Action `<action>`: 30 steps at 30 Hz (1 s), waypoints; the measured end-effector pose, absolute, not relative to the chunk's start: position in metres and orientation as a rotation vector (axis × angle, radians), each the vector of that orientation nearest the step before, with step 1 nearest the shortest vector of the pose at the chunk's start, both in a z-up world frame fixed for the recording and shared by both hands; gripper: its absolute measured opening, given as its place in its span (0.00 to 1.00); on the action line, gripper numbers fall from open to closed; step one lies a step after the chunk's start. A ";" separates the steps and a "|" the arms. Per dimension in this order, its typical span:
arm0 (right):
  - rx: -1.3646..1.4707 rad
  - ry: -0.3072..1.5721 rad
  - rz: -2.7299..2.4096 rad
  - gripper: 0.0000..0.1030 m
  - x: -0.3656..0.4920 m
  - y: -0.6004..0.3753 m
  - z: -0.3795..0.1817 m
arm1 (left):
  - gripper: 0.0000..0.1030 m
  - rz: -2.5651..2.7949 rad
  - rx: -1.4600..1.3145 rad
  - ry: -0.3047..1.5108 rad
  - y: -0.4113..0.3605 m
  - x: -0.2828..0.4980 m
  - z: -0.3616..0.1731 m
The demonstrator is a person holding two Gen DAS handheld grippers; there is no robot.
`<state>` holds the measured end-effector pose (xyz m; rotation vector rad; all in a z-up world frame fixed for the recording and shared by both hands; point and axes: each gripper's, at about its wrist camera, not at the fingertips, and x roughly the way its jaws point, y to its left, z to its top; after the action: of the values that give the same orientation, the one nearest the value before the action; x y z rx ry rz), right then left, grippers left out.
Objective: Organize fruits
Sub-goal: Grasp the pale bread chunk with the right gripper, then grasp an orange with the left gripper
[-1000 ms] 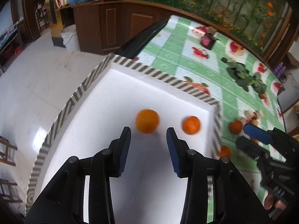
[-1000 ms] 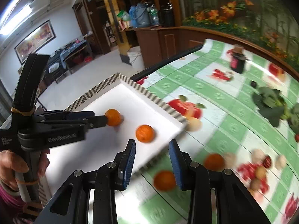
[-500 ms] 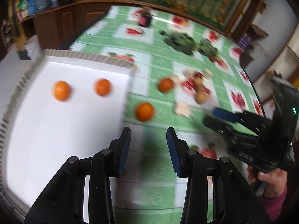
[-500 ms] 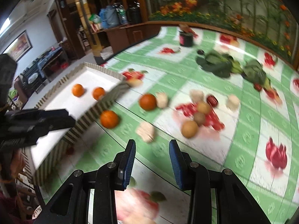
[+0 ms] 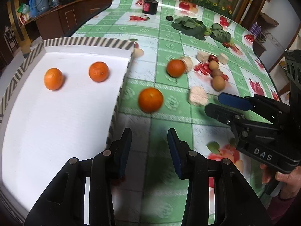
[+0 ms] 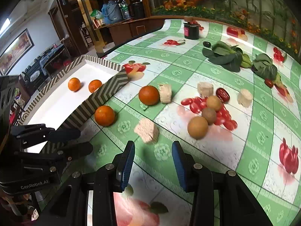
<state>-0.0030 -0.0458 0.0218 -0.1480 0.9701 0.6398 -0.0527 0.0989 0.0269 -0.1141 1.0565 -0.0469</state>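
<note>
A: Step in hand?

B: Between picks, I judged. Two oranges already lay in the white tray [image 5: 56, 124]. Left gripper [image 5: 149, 146] hung just outside the tray's right wall, jaws part open, nothing between them. Right gripper [image 6: 153, 162] farther from the tray, jaws just widened, also empty.

A: Next fruit?

B: Likely the nearest orange [image 5: 150, 99], on the cloth just beside the tray's right wall, ahead of the left jaws. A second orange [image 5: 175, 67] sat farther from the tray, touching a pale porous block [image 5: 187, 64].

A: What would it call for?

B: Wider jaws, probably. Round, dimpled, glossy skin on slick printed oilcloth [image 6: 244, 150], so it could roll. Tray walls striped card, floor matte white
</note>
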 end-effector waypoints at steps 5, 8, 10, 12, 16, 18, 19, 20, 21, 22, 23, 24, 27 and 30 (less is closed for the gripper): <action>-0.182 0.967 0.652 0.39 0.000 -0.035 0.018 | 0.38 -0.035 -0.121 1.050 0.102 -0.045 0.030; -0.193 0.972 0.656 0.39 0.003 -0.031 0.015 | 0.38 -0.035 -0.096 1.045 0.096 -0.039 0.031; -0.198 0.970 0.656 0.39 0.005 -0.030 0.013 | 0.38 -0.036 -0.087 1.053 0.093 -0.035 0.030; -0.211 0.972 0.660 0.39 0.008 -0.028 0.010 | 0.38 -0.038 -0.080 1.055 0.092 -0.034 0.030; -0.213 0.953 0.674 0.34 0.013 -0.028 0.007 | 0.38 -0.029 -0.079 1.060 0.092 -0.028 0.029; -0.199 0.950 0.680 0.29 0.015 -0.030 0.007 | 0.38 -0.024 -0.081 1.062 0.092 -0.026 0.029; -0.195 0.951 0.681 0.29 0.015 -0.031 0.007 | 0.38 -0.022 -0.082 1.061 0.092 -0.025 0.029; -0.196 0.952 0.679 0.29 0.014 -0.033 0.007 | 0.38 -0.019 -0.083 1.062 0.092 -0.024 0.030; -0.198 0.954 0.676 0.29 0.013 -0.034 0.008 | 0.38 -0.019 -0.082 1.062 0.091 -0.022 0.030; -0.198 0.957 0.671 0.29 0.013 -0.035 0.008 | 0.38 -0.020 -0.080 1.060 0.089 -0.020 0.030; -0.196 0.961 0.664 0.28 0.012 -0.039 0.008 | 0.38 -0.021 -0.075 1.058 0.088 -0.019 0.030; -0.194 0.963 0.658 0.28 0.012 -0.041 0.008 | 0.38 -0.021 -0.067 1.056 0.085 -0.017 0.030; -0.177 0.969 0.643 0.29 0.010 -0.052 0.008 | 0.38 -0.010 -0.054 1.057 0.080 -0.011 0.028; -0.156 0.977 0.637 0.29 0.010 -0.060 0.008 | 0.38 0.013 -0.034 1.066 0.078 -0.004 0.021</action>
<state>0.0096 -0.0599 0.0082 -0.1560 0.9770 0.6367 -0.0043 0.0776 0.0214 -0.0339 1.0661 0.0127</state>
